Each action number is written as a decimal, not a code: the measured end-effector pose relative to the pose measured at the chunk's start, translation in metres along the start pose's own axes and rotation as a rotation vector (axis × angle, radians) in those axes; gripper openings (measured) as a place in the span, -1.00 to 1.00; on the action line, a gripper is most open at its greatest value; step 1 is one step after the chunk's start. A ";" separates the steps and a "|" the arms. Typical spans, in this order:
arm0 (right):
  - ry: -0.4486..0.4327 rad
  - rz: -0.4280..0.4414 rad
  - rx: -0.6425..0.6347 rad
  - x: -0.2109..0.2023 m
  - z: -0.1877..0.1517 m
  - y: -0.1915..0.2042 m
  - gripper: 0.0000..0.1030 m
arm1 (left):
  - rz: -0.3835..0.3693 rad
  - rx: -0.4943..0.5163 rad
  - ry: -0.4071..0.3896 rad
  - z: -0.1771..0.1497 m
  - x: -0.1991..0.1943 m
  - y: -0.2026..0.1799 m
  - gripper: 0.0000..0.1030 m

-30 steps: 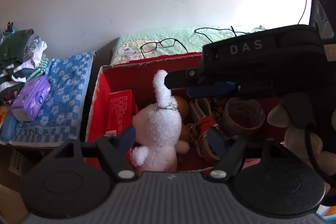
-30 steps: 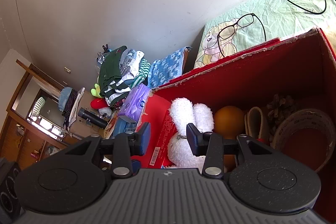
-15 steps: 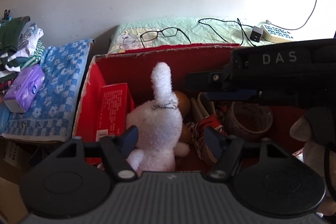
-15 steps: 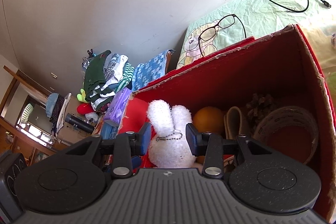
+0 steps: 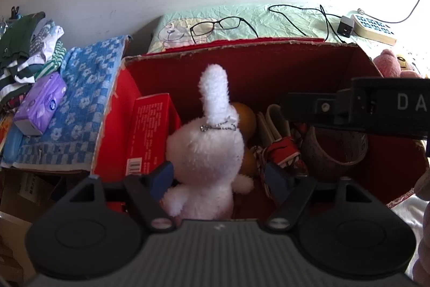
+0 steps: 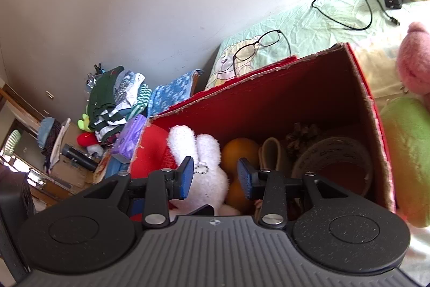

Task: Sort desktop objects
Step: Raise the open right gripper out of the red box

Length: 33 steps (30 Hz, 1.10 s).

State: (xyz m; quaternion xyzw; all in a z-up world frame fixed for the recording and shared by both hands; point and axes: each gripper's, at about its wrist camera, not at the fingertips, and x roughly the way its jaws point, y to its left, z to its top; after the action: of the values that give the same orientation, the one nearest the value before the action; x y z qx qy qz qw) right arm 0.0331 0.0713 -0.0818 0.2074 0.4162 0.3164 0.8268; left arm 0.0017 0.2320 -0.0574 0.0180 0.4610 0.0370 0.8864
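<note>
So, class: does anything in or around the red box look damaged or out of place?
Yes. The red box has a ragged, torn top rim with bare cardboard showing, and eyeglasses lie loose on the green cloth behind it.

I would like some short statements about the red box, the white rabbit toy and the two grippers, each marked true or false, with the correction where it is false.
1. The white rabbit toy is inside the red box. True.
2. The eyeglasses lie inside the box. False: they lie on the green cloth behind the box.
3. The left gripper is open, one finger on each side of the toy. True.
4. The right gripper is shut on an orange. False: it is open above the box and holds nothing.
5. The purple tissue pack rests on the blue checked towel. True.
</note>
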 end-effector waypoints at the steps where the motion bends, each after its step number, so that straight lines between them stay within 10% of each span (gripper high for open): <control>1: -0.006 -0.008 -0.007 -0.003 -0.001 0.000 -0.21 | -0.001 -0.003 0.003 0.000 0.000 0.000 0.52; 14: -0.032 -0.109 -0.052 -0.025 -0.023 -0.006 -0.21 | 0.010 -0.005 0.036 -0.004 0.001 -0.020 0.66; 33: 0.039 -0.038 -0.169 -0.032 -0.021 -0.011 -0.43 | 0.145 -0.113 0.113 -0.008 0.010 -0.030 0.68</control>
State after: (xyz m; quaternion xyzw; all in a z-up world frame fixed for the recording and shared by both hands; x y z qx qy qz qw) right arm 0.0056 0.0429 -0.0830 0.1230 0.4081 0.3388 0.8388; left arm 0.0022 0.2028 -0.0723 -0.0009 0.5047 0.1283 0.8537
